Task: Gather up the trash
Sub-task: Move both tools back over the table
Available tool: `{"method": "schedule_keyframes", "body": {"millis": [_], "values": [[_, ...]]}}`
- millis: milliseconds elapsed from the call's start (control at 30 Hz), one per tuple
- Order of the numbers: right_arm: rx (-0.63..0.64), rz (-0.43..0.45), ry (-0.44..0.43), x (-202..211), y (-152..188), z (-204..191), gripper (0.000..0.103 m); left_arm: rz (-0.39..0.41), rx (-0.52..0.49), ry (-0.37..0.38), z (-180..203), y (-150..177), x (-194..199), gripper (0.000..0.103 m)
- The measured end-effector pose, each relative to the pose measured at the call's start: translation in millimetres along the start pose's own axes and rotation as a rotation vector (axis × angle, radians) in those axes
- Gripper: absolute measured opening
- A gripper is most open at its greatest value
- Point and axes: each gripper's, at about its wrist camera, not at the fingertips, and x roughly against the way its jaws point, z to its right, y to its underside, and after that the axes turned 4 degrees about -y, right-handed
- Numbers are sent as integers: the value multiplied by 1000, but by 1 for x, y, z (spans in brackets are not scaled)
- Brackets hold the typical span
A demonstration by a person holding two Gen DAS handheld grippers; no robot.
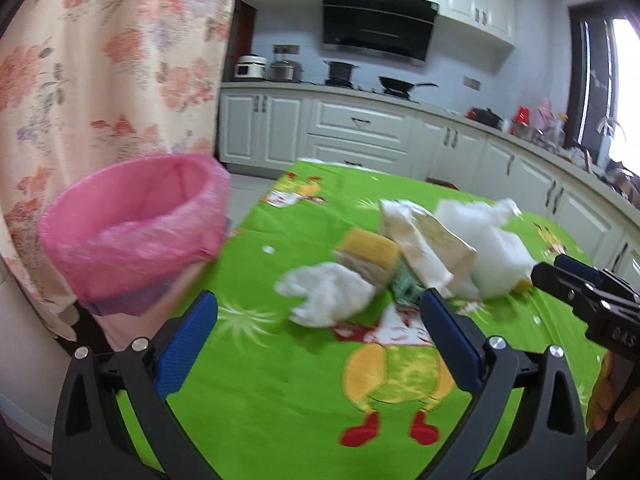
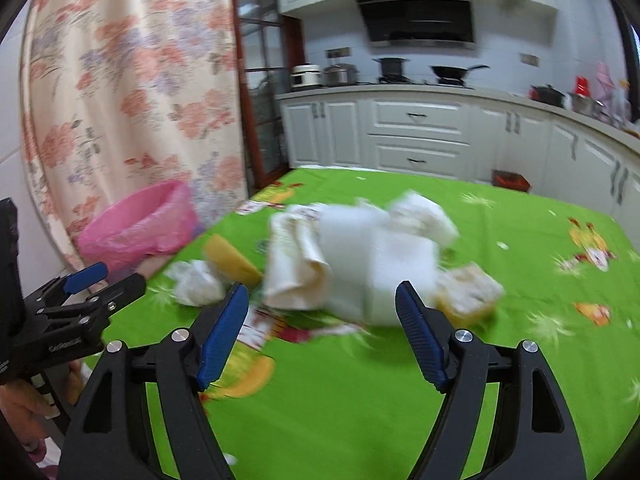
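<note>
A heap of trash lies mid-table on the green cartoon tablecloth (image 1: pixel 276 384): a crumpled white tissue (image 1: pixel 328 296), a yellow sponge (image 1: pixel 368 254), a cream paper wrapper (image 1: pixel 428 240) and a white foam piece (image 1: pixel 496 252). My left gripper (image 1: pixel 318 306) stands open just short of the tissue, holding nothing. A pink-lined bin (image 1: pixel 136 232) sits off the table's left edge. In the right wrist view, my right gripper (image 2: pixel 322 292) is open in front of the white foam piece (image 2: pixel 384 272) and wrapper (image 2: pixel 296 272), with nothing between its pads. A second sponge (image 2: pixel 472 292) lies to the right.
A floral curtain (image 1: pixel 100 60) hangs behind the bin (image 2: pixel 140 224). White kitchen cabinets (image 2: pixel 416 132) and a counter with pots run along the back and right. The right gripper (image 1: pixel 556 270) shows at the left view's right edge; the left gripper (image 2: pixel 120 280) shows at the other's left edge.
</note>
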Motion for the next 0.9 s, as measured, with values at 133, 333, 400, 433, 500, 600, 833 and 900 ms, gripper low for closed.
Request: {"method": "schedule_keyframes", "body": {"millis": [133,333,400,433,500,600,833,900], "values": [[-64,-1,50,4,7,31,72,-21,-33,35,20,4,-6,98],[-117,-4,124,5,10,64,72,-34,-67,38,40,3,-20,98],[-127,-19,152,2,11,72,72,-45,-58,39,42,3,-26,98],[-131,-29,166,0,11,76,72,-46,-53,36,42,3,-29,98],[-131,-46,186,-5,11,81,72,-48,-56,20,42,2,-32,98],[-137,-75,214,-14,12,88,72,-57,-49,-1,33,1,-38,98],[-140,-88,208,-23,11,89,72,-83,-20,-40,9,-2,-48,97],[-124,-79,185,-22,8,80,72,-90,-17,-47,6,-3,-50,97]]}}
